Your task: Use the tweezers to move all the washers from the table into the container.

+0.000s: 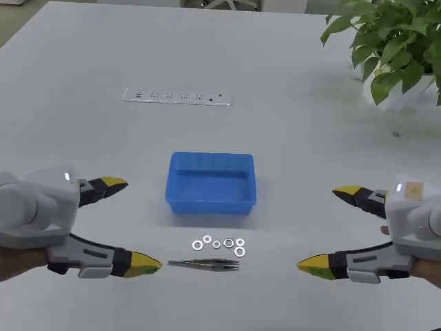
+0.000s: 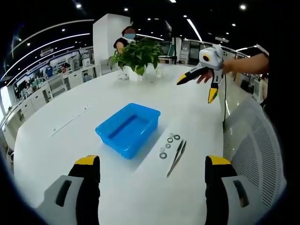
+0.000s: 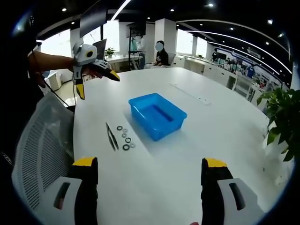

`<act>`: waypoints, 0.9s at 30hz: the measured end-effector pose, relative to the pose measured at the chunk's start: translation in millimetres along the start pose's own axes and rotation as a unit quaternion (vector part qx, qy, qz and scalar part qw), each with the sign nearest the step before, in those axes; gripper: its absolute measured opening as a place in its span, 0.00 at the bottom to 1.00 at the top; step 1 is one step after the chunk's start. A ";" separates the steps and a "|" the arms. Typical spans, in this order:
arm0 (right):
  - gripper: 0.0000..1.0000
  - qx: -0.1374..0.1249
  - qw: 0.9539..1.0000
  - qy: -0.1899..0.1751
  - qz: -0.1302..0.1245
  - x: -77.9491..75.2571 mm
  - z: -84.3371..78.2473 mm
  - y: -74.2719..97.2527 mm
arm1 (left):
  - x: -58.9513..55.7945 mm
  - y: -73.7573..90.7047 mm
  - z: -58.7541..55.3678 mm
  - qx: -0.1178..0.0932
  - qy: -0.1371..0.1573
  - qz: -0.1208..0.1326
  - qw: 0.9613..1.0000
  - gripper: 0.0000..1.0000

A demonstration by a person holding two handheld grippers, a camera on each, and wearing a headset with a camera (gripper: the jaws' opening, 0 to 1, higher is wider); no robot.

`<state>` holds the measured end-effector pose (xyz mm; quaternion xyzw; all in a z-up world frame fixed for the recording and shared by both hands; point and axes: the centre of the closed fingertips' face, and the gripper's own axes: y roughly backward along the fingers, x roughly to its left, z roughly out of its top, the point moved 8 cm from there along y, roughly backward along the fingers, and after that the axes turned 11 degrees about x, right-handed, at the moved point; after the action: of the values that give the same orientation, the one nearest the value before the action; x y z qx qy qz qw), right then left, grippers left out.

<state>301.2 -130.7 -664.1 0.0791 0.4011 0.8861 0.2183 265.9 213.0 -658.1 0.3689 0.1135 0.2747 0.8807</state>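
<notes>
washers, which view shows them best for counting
The head view: the washers are seen from above, each ring distinct, between the container and the tweezers. Both gripper views show the washers smaller, at a slant, harder to tell apart.

Six washers (image 1: 216,244) can be counted in the head view, and the right gripper view gives the same six. There is one pair of tweezers (image 1: 204,263) and one blue container (image 1: 210,203). Two grippers, the left gripper (image 1: 138,222) and the right gripper (image 1: 318,227), have two yellow-tipped jaws each. Beyond these: one potted plant (image 1: 396,48), one socket strip (image 1: 178,97) and one table (image 1: 310,138).
</notes>
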 end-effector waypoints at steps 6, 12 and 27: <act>0.92 0.000 1.000 0.002 -0.002 -0.2 0.4 0.1 | 0.4 -0.1 -0.4 0.000 -0.004 0.001 1.000 0.98; 0.92 0.001 1.000 0.004 -0.001 0.2 0.5 0.1 | 0.4 -0.1 -1.2 0.002 -0.005 0.001 1.000 0.98; 0.90 0.011 1.000 0.017 0.001 1.0 0.7 -3.6 | -2.6 -3.3 -1.8 0.007 -0.024 -0.003 1.000 0.93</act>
<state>301.7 -127.6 -666.4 0.0662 0.4141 0.8833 0.2097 264.4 210.6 -661.7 0.3812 0.0951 0.2620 0.8815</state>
